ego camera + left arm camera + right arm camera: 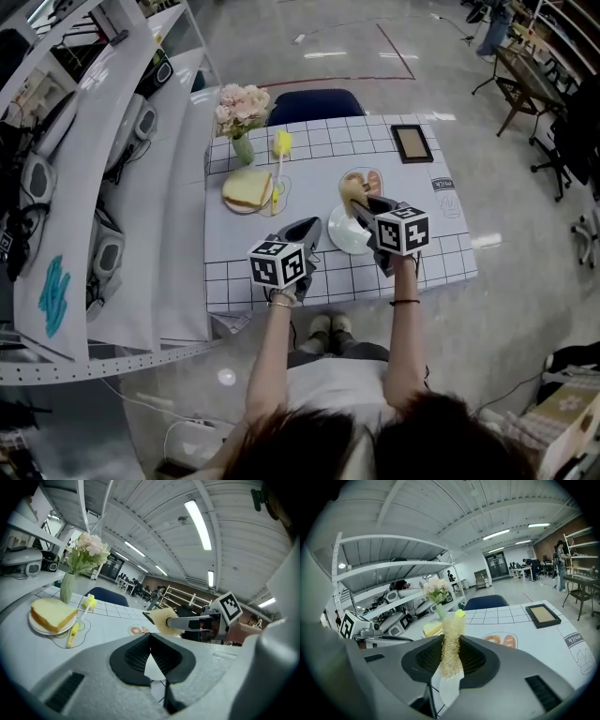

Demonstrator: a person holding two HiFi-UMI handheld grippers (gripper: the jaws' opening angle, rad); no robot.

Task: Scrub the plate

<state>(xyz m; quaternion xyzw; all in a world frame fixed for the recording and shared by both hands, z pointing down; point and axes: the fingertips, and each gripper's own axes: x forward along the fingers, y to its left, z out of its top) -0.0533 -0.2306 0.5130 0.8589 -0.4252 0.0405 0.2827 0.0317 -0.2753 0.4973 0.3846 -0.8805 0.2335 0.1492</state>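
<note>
A white plate (345,240) lies on the grid-patterned table (281,272), partly hidden behind my right gripper (362,212). That gripper is shut on a tan loofah scrubber (353,192), which stands upright between its jaws (451,644) and shows as a fibrous strip (452,641). My left gripper (307,229) hovers just left of the plate, apart from it. Its jaws (150,637) are shut with nothing between them. From the left gripper view the scrubber (161,619) is at centre right, held in the right gripper (197,620).
A sandwich on a plate (247,190), a yellow brush (280,150) and a vase of pink flowers (240,114) stand at the table's far left. A picture frame (412,142) lies far right, a food drawing (367,178) between. White shelving (112,169) runs along the left; a blue chair (314,103) stands behind.
</note>
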